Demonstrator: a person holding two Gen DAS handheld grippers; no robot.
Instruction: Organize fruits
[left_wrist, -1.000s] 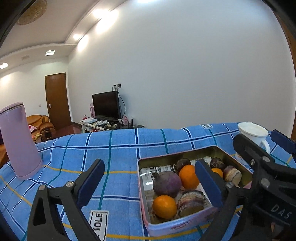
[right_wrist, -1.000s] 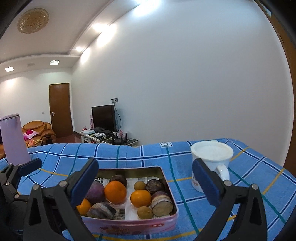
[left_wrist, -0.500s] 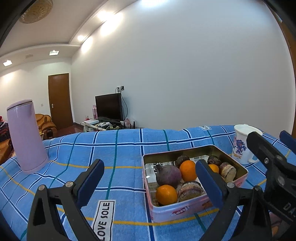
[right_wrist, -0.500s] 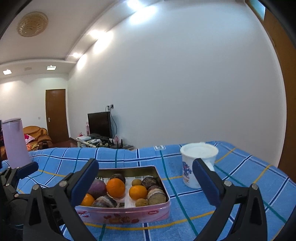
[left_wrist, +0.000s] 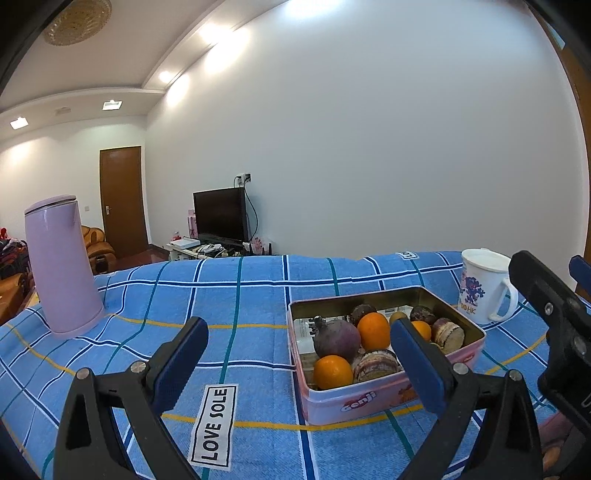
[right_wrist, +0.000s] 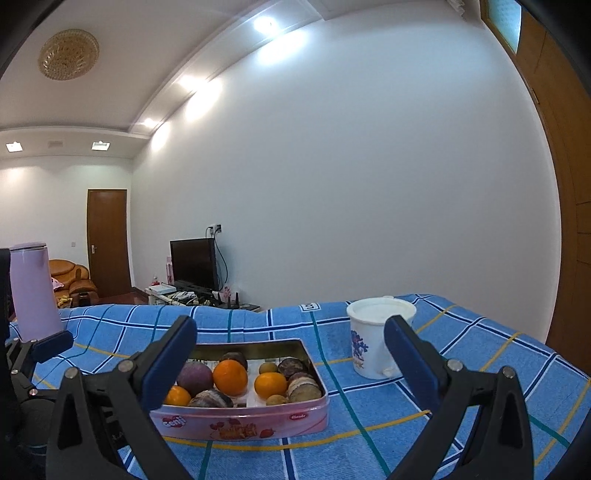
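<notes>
Pink tin (right_wrist: 258, 419) holds orange (right_wrist: 230, 376) and purple fruit (right_wrist: 195, 377); beneath it, a blue plaid cloth (left_wrist: 251, 295); left, a lilac jug (left_wrist: 61, 266).

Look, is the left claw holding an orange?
No, the left claw is open and empty, while the oranges sit in the pink tin.

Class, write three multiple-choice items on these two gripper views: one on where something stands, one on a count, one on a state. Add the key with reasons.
1. Where is the white mug?
A. inside the tin
B. on the cloth, to the tin's right
C. on the kettle

2. How many oranges lie in the pink tin?
A. one
B. three
C. six

3. The right gripper is:
A. open, empty
B. shut on a fruit
C. out of view

Key: 1 B, it stands apart, beside the tin; 2 B, three orange fruits show; 3 A, its blue pads are spread, nothing between.
</notes>
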